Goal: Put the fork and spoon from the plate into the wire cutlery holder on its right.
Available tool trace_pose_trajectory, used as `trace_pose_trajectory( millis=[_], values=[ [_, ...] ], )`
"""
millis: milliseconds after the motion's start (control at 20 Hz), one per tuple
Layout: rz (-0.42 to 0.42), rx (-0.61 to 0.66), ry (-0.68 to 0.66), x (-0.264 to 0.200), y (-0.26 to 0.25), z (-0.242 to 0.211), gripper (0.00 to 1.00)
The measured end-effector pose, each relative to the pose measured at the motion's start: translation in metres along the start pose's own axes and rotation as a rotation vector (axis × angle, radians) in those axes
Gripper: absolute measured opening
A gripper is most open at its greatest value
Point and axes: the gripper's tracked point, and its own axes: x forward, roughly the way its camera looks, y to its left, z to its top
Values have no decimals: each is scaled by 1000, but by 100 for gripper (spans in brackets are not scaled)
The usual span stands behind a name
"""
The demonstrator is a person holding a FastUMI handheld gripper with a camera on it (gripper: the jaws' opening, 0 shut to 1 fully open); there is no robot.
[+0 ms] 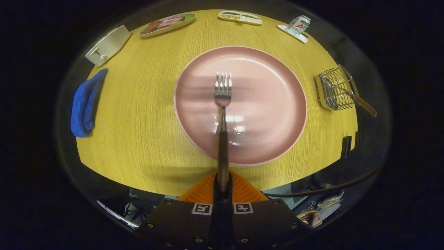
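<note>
Gripping the fork (223, 104) by its handle, the tongs (222, 184) point it straight ahead; the wire holder (333, 91) lies off right.

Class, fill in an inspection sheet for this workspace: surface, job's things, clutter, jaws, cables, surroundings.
Surface: yellow wooden table.
Job's things: fork held above pink plate; a brown-handled utensil, likely the spoon, already in wire cutlery holder.
Clutter: blue cloth, food tray, snack tray, small bottle, white box.
Jaws: gripper shut on fork handle.
Cables: dark cable below the table edge.
Surroundings: dark, unclear.
</note>
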Motion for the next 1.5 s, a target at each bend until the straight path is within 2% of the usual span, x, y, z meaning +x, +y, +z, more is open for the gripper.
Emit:
trace_pose_trajectory(
  millis=[500,950,1250,1500],
  values=[
    [-33,-61,-119,-47,7,28,8],
    [-79,-55,-199,-89,-10,55,8],
    [-117,18,-244,-112,-49,73,8],
    [-164,112,-246,-124,-104,83,8]
  ],
)
